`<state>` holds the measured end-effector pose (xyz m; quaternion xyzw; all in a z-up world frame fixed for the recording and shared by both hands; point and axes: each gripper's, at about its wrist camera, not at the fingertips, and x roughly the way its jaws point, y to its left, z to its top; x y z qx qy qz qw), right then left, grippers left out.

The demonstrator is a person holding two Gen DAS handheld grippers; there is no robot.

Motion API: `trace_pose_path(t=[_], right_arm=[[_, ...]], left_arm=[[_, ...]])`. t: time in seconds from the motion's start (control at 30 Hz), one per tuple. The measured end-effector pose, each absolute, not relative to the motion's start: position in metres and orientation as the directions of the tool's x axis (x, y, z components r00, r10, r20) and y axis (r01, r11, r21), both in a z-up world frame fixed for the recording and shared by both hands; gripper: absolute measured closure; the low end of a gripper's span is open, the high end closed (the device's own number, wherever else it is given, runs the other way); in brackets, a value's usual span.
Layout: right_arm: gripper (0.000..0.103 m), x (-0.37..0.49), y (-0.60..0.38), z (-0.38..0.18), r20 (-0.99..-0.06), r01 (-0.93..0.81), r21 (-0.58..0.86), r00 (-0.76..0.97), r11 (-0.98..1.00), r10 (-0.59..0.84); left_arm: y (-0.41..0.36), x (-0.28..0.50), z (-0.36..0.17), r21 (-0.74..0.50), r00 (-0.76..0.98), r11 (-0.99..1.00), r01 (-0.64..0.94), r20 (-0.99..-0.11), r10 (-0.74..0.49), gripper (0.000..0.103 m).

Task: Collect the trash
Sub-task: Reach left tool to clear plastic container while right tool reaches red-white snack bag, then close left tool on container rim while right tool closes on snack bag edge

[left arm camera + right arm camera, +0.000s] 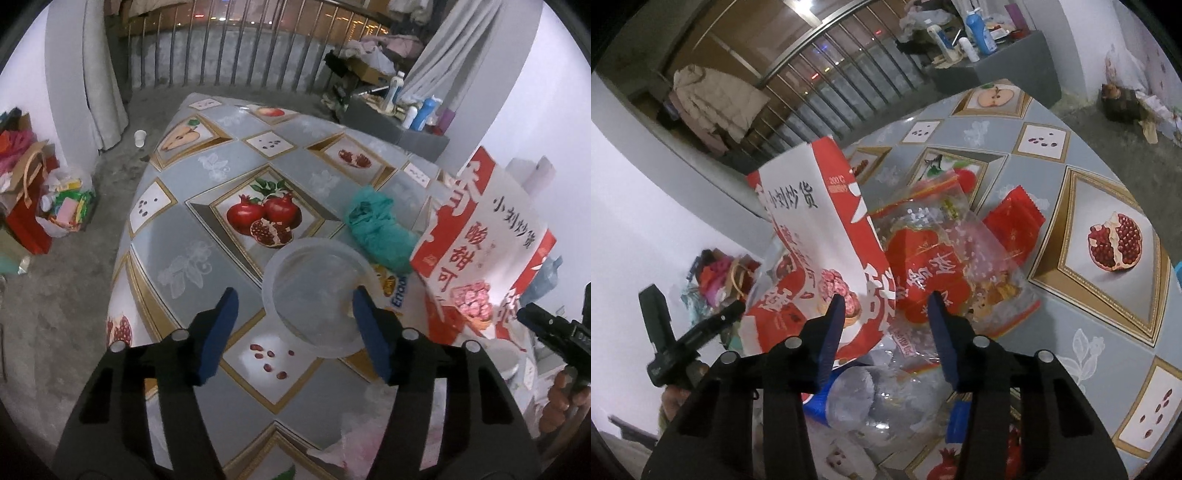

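The left handheld gripper point(293, 314) has matte black plastic arms with long slotted cut-outs; round silver pivot pins sit at each joint; its two fingers carry flat, rectangular dark-blue foam pads point(218, 332); the right handheld gripper point(886, 321) is built alike, black and angular, with silver pins and blue pads point(831, 336) tapering to narrow tips.
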<state>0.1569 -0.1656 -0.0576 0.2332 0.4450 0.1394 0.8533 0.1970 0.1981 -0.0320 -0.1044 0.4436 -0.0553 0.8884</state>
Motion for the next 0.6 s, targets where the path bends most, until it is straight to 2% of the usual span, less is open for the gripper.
trace_pose_path(t=[0.27,0.43,0.6], right_arm=[[0.065,0.162,-0.163,-0.067,-0.699,-0.059,0.509,0.554,0.859,0.452],[0.07,0.164,-0.163,-0.073,-0.702,-0.058,0.516,0.544,0.855,0.46],[0.077,0.167,-0.161,-0.077,-0.701,-0.064,0.523,0.535,0.85,0.472]], left_arm=[[0.192,0.212,-0.035,-0.156,0.592,0.987,0.047,-0.791,-0.153,0.059],[0.189,0.219,-0.038,-0.132,0.579,0.99,0.054,-0.804,-0.139,0.072],[0.182,0.221,-0.039,-0.089,0.582,0.994,0.068,-0.806,-0.112,0.077]])
